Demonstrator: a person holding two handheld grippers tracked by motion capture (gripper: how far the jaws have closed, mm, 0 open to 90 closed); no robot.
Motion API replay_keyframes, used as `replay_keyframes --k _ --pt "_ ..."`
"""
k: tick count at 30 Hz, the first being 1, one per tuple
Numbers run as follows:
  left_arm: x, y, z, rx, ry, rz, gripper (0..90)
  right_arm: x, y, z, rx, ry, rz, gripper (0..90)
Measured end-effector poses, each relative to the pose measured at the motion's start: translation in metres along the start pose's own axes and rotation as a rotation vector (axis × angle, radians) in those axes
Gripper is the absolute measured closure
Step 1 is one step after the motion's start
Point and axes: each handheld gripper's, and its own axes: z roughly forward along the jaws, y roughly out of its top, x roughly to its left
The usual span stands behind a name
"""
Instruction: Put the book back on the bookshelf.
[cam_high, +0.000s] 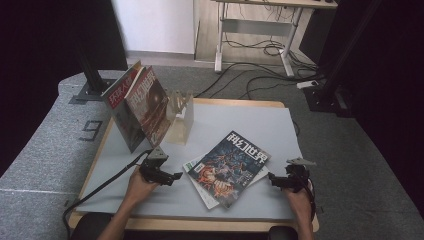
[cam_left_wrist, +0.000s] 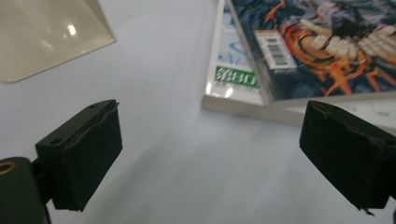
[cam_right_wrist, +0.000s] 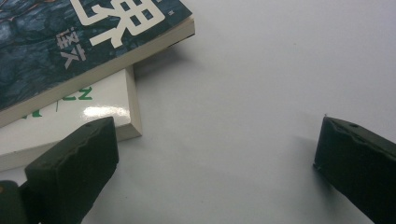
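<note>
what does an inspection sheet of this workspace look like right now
surface: grey mat on a wooden table.
job's things: dark magazine lies on a white book, crosswise.
clutter: two magazines stand in a clear rack.
grippers: left gripper and right gripper open, flanking the stack, not touching it.
cables: black cable trails off the table's left edge; more on the floor.
surroundings: desk frame behind, dark curtains.
</note>
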Motion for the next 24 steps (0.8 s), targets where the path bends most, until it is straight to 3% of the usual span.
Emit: replay_keyframes --k 5,11,15,24 --pt "-0.010 0.009 0.015 0.027 -0.025 0.026 4.7 0.000 0.001 -0.002 -0.001 -0.015 -0.006 0.0" --pt "-0.013 0.015 0.024 0.029 -0.008 0.027 5.0 -0.001 0.003 -0.006 -0.019 -0.015 -0.002 0.0" --pt "-0.015 0.014 0.033 0.057 0.006 0.036 5.2 0.002 0.004 -0.007 -0.019 -0.012 -0.013 0.0" --pt "-0.011 0.016 0.038 0.068 -0.004 -0.013 0.0 0.008 0.009 -0.007 -0.014 0.004 -0.029 0.0"
